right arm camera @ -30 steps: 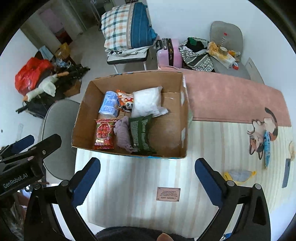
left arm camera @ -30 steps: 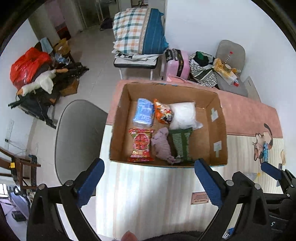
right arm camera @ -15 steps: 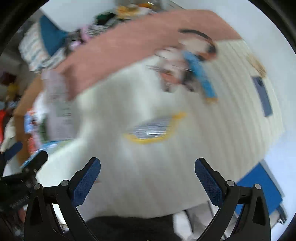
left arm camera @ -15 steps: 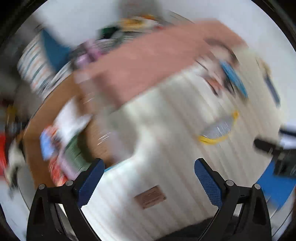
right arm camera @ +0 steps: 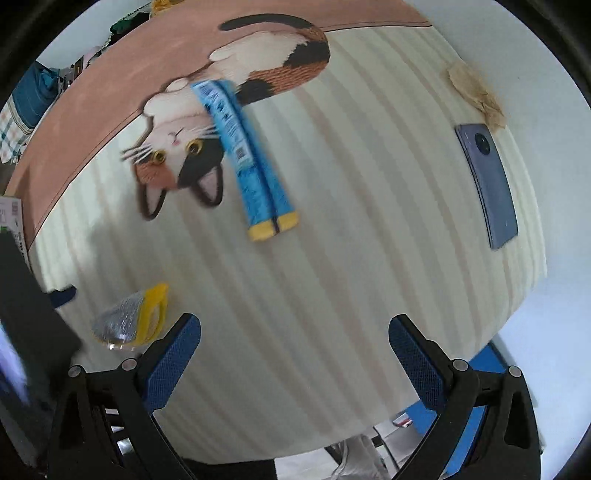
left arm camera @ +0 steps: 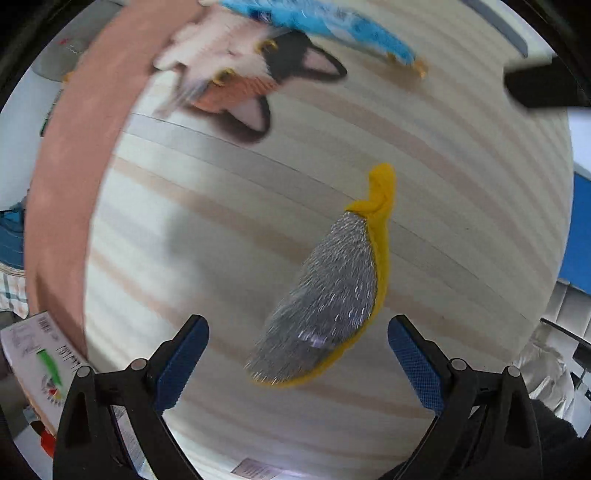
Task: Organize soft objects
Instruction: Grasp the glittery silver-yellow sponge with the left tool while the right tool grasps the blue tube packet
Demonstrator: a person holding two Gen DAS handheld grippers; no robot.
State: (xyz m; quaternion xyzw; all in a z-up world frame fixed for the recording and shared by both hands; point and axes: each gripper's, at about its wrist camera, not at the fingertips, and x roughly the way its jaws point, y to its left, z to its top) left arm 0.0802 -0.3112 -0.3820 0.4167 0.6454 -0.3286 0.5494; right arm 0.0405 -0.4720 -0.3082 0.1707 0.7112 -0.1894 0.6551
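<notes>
A silver and yellow scrubbing mitt [left arm camera: 332, 291] lies flat on the striped tablecloth, just ahead of my open, empty left gripper [left arm camera: 297, 356], between its fingers' line. It also shows in the right wrist view [right arm camera: 129, 319], low at the left. A blue rolled cloth pack with yellow ends [right arm camera: 245, 158] lies across the cat picture; it shows in the left wrist view [left arm camera: 325, 22] at the top. My right gripper [right arm camera: 293, 356] is open and empty above bare cloth, to the right of the mitt.
A grey-blue phone [right arm camera: 487, 184] lies at the right of the table, with a crumpled tan paper [right arm camera: 474, 94] beyond it. A corner of the cardboard box [left arm camera: 35, 356] shows at the left. The table's near edge [right arm camera: 424, 391] runs close under my right gripper.
Both grippers have swung right, away from the box of soft objects, and dropped lower over the table. The mitt now lies close before my left gripper. Both stay open.
</notes>
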